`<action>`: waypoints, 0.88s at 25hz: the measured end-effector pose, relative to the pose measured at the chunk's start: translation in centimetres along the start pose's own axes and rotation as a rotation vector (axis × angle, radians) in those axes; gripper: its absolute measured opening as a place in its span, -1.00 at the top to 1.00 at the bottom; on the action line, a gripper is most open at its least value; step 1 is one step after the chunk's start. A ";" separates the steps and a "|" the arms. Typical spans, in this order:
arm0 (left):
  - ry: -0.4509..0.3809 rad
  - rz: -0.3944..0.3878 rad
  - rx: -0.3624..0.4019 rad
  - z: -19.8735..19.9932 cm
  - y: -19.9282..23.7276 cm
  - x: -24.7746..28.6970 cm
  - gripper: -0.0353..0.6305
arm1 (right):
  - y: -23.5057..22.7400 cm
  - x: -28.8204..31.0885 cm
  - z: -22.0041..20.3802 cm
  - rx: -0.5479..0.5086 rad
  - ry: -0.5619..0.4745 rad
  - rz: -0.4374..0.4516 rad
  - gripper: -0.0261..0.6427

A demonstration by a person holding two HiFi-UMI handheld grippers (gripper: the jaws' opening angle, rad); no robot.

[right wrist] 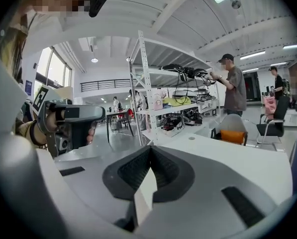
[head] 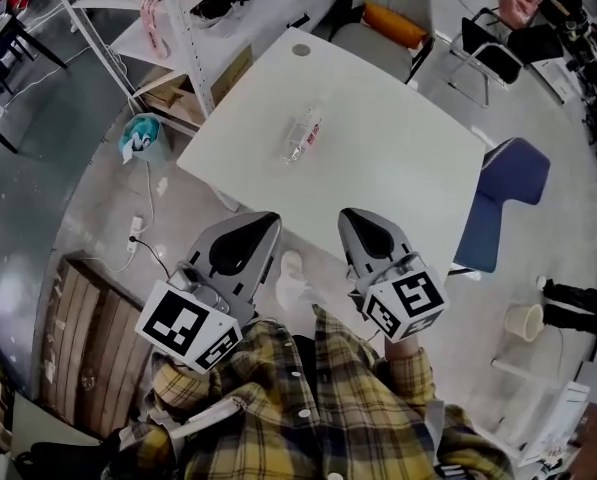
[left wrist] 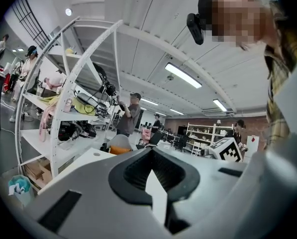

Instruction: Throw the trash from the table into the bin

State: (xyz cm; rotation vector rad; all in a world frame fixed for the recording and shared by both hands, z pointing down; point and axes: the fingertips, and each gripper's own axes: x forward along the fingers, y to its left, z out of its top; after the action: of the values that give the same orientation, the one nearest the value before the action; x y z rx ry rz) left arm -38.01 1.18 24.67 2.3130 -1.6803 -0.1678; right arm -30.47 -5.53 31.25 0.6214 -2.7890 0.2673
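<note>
Plaid shirt [head: 318, 408] fills the bottom of head view, and I've got both grippers pulled in tight to it, short of the table [head: 408, 178] edge. Left gripper [head: 265, 224] and right gripper [head: 354, 218] sit side by side, noses angled up toward the tabletop. Each gripper view shows the jaws tip to tip with nothing between them, so both are closed and empty.

The trash looks like a clear plastic bottle [head: 303, 135] with a reddish label, lying on its side mid-table, well apart from both grippers. I expect it to be light, thin-walled and slick, so it will crush and may squirt out if pinched near an end. I'd grab across the body at the label, squeezing gently.

The likely bin [head: 141, 138] has a teal liner and stands on the floor off the table's left corner, by the shelf rack [head: 183, 28].
</note>
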 end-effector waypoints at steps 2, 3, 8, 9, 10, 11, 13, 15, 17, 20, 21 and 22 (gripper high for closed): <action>-0.005 0.003 0.003 0.6 1.2 2.0 0.88 | -1.4 1.5 0.9 -0.014 -0.002 0.010 0.93; -0.007 0.003 0.003 0.8 1.8 3.1 0.88 | -2.0 2.1 1.3 -0.020 -0.001 0.015 0.93; -0.024 0.006 0.005 1.7 4.0 7.5 0.88 | -5.7 4.4 2.4 -0.049 -0.003 0.018 0.93; -0.028 0.009 0.008 1.9 4.5 8.3 0.88 | -6.4 4.7 2.6 -0.051 -0.004 0.016 0.93; -0.030 0.012 0.009 2.0 4.9 8.9 0.88 | -7.1 5.1 2.8 -0.052 -0.005 0.015 0.93; -0.030 0.016 0.010 2.1 5.3 9.5 0.88 | -7.7 5.5 2.9 -0.053 -0.004 0.016 0.93; -0.028 0.024 0.010 2.2 5.9 10.4 0.88 | -8.6 6.1 3.0 -0.053 0.002 0.019 0.93; -0.022 0.032 0.009 2.3 6.5 11.0 0.88 | -9.2 6.9 3.0 -0.048 0.009 0.023 0.93; -0.016 0.042 0.007 2.3 7.3 11.3 0.88 | -9.6 7.9 3.0 -0.043 0.017 0.028 0.93; -0.009 0.048 0.000 2.3 8.6 11.7 0.88 | -9.8 9.5 2.8 -0.031 0.029 0.034 0.93; -0.007 0.047 -0.002 2.3 9.0 11.8 0.88 | -9.9 10.1 2.7 -0.022 0.033 0.034 0.93; -0.004 0.043 -0.004 2.3 9.5 12.0 0.88 | -9.9 10.6 2.6 -0.012 0.036 0.034 0.93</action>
State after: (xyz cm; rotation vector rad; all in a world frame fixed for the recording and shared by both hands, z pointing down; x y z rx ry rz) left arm -43.44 -13.21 26.06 2.2731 -1.7282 -0.1670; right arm -35.92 -19.09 33.13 0.5616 -2.7665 0.2659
